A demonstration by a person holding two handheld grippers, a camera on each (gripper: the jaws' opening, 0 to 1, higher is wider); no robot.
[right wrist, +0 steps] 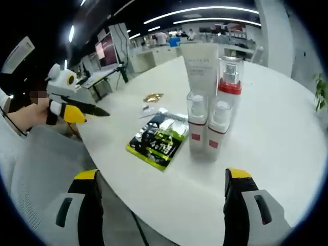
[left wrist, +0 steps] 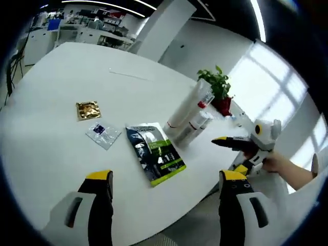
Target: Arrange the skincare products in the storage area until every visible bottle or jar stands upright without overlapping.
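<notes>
1. On the round white desk, four skincare containers stand upright in a tight cluster: a tall white tube, a clear bottle with a red band just beside it, and two short pump bottles in front, side by side and touching or nearly so.
2. Beside that cluster, toward the desk's edge, a black-and-green sachet lies flat; in the left gripper view it is the green pack next to the bottles.
3. Farther from the cluster than the sachet lie a small clear packet and a gold foil packet, apart from each other.
4. Past the cluster, a potted plant in a red pot stands at the far rim.
5. Left gripper: fingers spread wide, holding nothing, over the desk edge short of the sachet.
6. Right gripper: fingers spread wide, empty, short of the cluster.
7. Room: an open office with long ceiling light strips, bright windows, and workbenches with monitors behind.
</notes>
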